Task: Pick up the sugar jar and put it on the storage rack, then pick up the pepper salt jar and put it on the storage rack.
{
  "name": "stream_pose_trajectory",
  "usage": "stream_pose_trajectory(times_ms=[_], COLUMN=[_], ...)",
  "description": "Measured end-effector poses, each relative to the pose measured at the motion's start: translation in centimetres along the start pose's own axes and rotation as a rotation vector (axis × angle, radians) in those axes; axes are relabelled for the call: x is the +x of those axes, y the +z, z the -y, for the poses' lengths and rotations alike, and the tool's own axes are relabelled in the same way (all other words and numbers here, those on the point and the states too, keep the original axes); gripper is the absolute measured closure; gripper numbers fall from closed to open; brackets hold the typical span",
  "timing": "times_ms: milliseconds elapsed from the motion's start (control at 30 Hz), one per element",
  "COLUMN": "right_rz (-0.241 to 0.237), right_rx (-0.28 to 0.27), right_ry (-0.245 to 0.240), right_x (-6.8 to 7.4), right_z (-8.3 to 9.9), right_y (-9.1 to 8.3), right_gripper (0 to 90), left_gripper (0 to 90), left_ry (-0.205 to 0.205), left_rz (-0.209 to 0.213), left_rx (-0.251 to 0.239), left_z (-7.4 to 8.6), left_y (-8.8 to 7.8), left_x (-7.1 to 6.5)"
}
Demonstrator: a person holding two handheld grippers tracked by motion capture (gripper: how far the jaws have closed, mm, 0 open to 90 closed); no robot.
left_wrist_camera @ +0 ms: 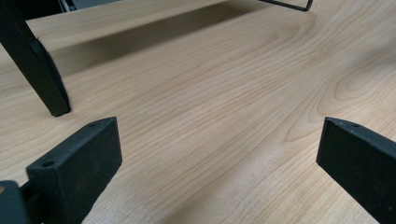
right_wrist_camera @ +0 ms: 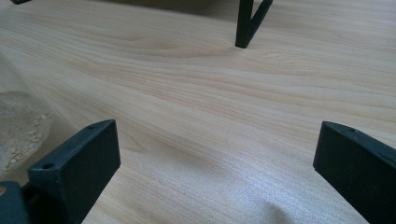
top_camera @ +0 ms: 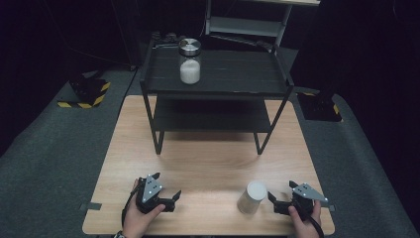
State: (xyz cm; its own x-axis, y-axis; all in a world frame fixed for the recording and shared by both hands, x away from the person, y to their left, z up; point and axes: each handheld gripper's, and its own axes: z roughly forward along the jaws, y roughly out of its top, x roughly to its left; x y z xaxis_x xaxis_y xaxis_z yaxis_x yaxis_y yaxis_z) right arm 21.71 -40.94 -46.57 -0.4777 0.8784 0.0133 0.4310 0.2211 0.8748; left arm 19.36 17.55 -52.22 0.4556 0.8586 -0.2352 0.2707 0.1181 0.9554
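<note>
- Left gripper [top_camera: 163, 191] sits low over the near left part of the wooden table [top_camera: 208, 158], jaws spread wide with nothing but bare wood between them (the left gripper view confirms this); the black leg of the shelf rack [top_camera: 157, 144] stands ahead of it, well apart.
- Jar on the table [top_camera: 252, 197], a clear upright cylinder with a pale lid and sandy contents, stands near the front edge, its long axis vertical, far closer to the right hand than to the left.
- Right gripper [top_camera: 277, 201] rests just beside that jar, on its right, jaws wide and holding nothing; in the right gripper view the jar's grainy fill [right_wrist_camera: 18, 126] shows at the left edge, outside the left jaw, so I judge the gripper must swing leftward before closing.
- Second jar [top_camera: 189, 62], metal-lidded with white contents, stands upright on the rack's top shelf, well apart from both grippers.
</note>
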Motion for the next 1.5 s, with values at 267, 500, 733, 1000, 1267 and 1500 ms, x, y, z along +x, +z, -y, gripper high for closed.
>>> stream_pose_trajectory(times_ms=[267,500,733,1000,1267,1500], right_rz=[0.013,0.009,0.011,0.019,0.038,0.027], right_rx=[0.009,0.009,-0.008,-0.04,-0.065,-0.095], right_ry=[0.001,0.01,0.001,-0.016,-0.016,-0.006], right_x=[0.3,0.1,0.4,0.6,1.1,1.1], right_z=[-0.3,-0.3,0.0,0.6,1.2,1.4], right_y=[0.3,0.3,0.1,-0.1,-0.5,-1.5], right_gripper=[0.6,0.7,0.6,0.6,0.5,0.5], left_gripper=[0.7,0.7,0.7,0.7,0.8,0.8], left_ry=[0.035,0.02,0.031,0.021,0.024,0.05], left_rz=[0.008,0.007,0.008,0.008,0.012,0.023], left_rx=[-0.002,-0.015,-0.016,-0.021,0.0,0.007], left_z=[0.2,0.3,0.4,0.5,0.3,0.2], left_y=[-0.2,-0.3,-0.4,-0.4,-0.1,-0.2], left_x=[-0.1,-0.1,-0.2,-0.3,-0.3,-0.3])
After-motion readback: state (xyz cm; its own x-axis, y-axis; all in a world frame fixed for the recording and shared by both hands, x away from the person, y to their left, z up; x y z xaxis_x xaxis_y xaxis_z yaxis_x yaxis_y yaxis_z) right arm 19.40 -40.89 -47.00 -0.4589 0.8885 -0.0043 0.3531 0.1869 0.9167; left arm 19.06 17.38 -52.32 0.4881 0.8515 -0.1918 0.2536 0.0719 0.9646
